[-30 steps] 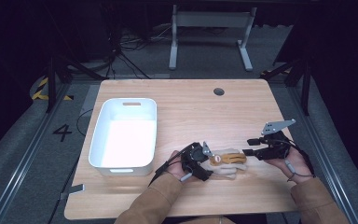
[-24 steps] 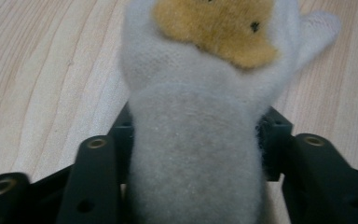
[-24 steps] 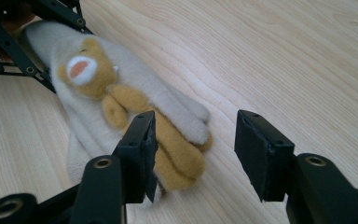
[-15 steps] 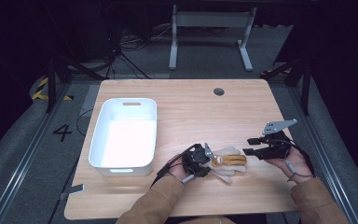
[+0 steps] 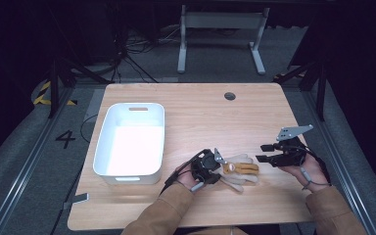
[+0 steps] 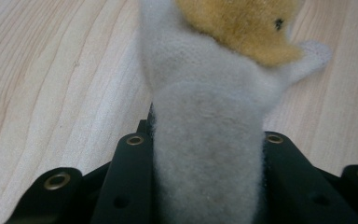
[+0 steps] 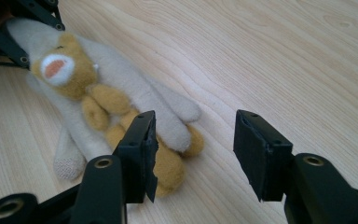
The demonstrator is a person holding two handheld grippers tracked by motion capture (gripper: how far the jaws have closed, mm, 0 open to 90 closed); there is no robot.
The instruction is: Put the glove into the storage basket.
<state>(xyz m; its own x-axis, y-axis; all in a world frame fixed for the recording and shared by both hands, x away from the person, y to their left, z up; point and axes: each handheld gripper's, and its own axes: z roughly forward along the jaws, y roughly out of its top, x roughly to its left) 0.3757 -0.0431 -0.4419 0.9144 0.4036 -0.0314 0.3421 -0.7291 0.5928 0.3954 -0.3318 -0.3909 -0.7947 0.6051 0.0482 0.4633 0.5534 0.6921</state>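
Gripping the plush toy [image 6: 205, 154], the left claw [image 5: 214, 169] has just closed; right claw [image 7: 193, 149] gapes beside it.

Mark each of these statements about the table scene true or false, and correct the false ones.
1. The left gripper has its fingers closed on the plush toy. True; they have just been closing.
2. The right gripper grips the toy's foot. False: its fingers stand apart, holding nothing.
3. The toy lies inside the white bin. False: it lies on the wooden table, right of the bin.
4. The toy is cream with yellow-brown parts. True.
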